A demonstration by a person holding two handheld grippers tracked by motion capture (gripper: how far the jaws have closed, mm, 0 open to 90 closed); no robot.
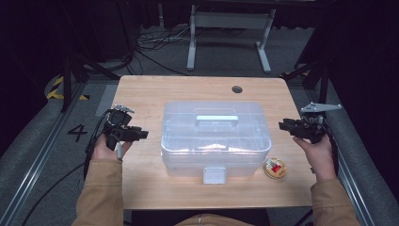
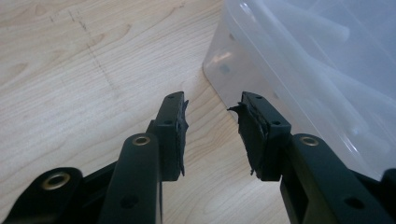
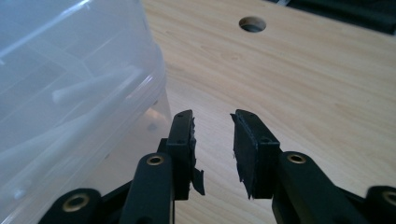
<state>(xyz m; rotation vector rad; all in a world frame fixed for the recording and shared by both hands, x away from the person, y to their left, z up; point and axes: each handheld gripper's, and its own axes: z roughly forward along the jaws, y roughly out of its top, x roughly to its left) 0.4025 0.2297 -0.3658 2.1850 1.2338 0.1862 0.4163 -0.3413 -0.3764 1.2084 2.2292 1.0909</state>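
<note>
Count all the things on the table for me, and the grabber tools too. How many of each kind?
Clear plastic box with lid: 1
Small round tin by the box's front right corner: 1
Black grippers: 2, the left gripper and the right gripper, both open with nothing between the jaws
Total: 4

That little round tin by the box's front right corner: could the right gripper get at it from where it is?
Probably yes. The round tin lies in the open on the table, beside the clear plastic box, and the right gripper hovers nearby, jaws apart, nothing between.
</note>
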